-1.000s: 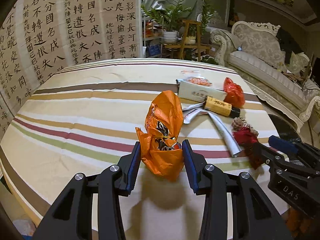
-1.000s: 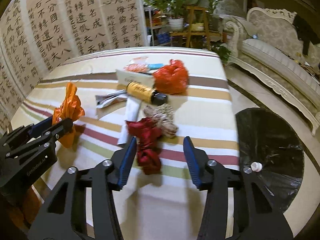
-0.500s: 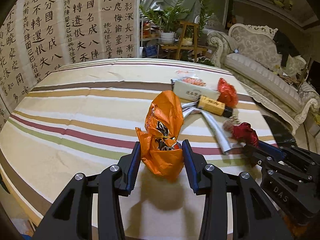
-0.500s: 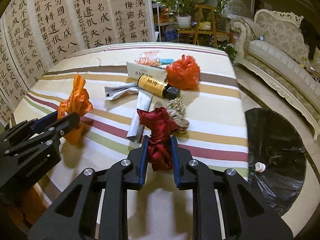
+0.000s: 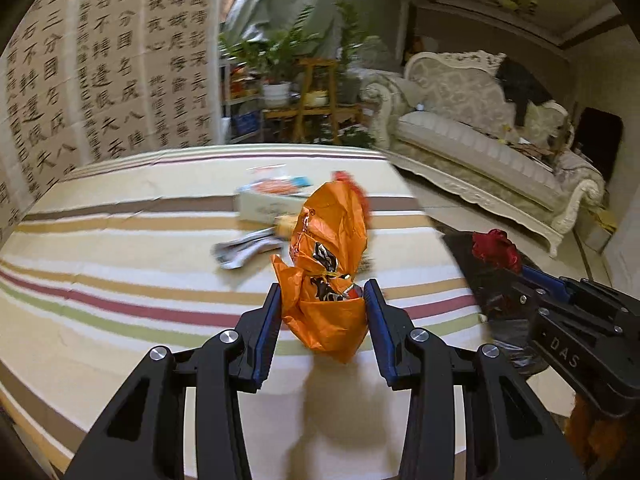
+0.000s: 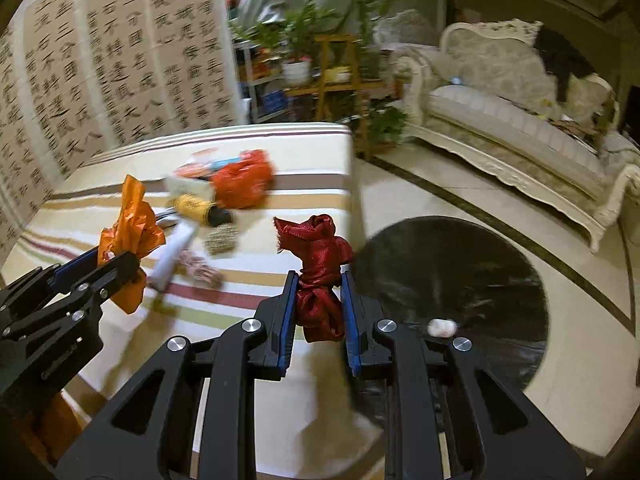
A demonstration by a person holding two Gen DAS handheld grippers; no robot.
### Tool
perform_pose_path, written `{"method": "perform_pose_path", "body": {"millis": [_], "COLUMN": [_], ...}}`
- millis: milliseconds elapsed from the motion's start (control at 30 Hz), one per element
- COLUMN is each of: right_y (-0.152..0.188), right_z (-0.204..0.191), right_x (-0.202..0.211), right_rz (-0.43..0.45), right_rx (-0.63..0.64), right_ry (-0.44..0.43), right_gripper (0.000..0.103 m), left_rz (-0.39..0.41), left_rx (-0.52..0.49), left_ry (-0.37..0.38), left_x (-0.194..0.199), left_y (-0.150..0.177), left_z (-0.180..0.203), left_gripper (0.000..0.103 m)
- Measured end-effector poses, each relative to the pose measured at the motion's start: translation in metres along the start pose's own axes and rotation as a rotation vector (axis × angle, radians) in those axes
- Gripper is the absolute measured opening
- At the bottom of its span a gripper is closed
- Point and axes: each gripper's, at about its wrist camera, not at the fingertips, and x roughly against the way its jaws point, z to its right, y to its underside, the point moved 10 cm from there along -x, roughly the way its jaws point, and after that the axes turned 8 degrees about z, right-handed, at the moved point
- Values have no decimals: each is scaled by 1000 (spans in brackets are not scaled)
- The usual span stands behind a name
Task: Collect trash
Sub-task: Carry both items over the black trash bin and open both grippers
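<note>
My left gripper (image 5: 323,300) is shut on a crumpled orange plastic bag (image 5: 330,264) and holds it clear above the striped tablecloth (image 5: 120,280). A bunched red satin ribbon (image 6: 318,276) is pinched between the blue pads of my right gripper (image 6: 319,300), near the table's right edge. Each view shows the other tool: the right gripper (image 5: 516,268) with the red ribbon (image 5: 494,246) at the right, the left gripper (image 6: 116,262) with the orange bag (image 6: 132,232) at the left. On the floor beside the table lies an open black trash bag (image 6: 460,280).
Other trash lies on the table: a red plastic bag (image 6: 242,184), a yellow-labelled bottle (image 6: 200,210), a white box (image 5: 264,204), a silver wrapper (image 5: 244,246), a twine ball (image 6: 220,240). A cream sofa (image 6: 520,128) and plant stand (image 6: 336,80) stand beyond.
My right gripper shut on the red ribbon and lifted it off the table. Both grippers then swung right toward the table edge and the black bag, with the orange bag still held.
</note>
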Motion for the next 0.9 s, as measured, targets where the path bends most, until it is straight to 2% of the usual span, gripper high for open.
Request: {"method": "perform_pose_path", "body": {"millis": [400, 600, 900], "right_y": [7, 12, 20], "right_z": [100, 130, 159], "right_x": [0, -7, -22], "right_rz": [27, 22, 7], "right_rx": [-102, -140, -180], "right_ry": [168, 202, 225], "right_gripper": [21, 21, 21], "left_rz": [15, -5, -31], "left_rx": [-123, -168, -201], "left_ry": [123, 144, 141], "left_x": [-22, -40, -62], "left_y": [-7, -6, -1], "left_z": [94, 125, 149], "left_gripper": [42, 42, 42]}}
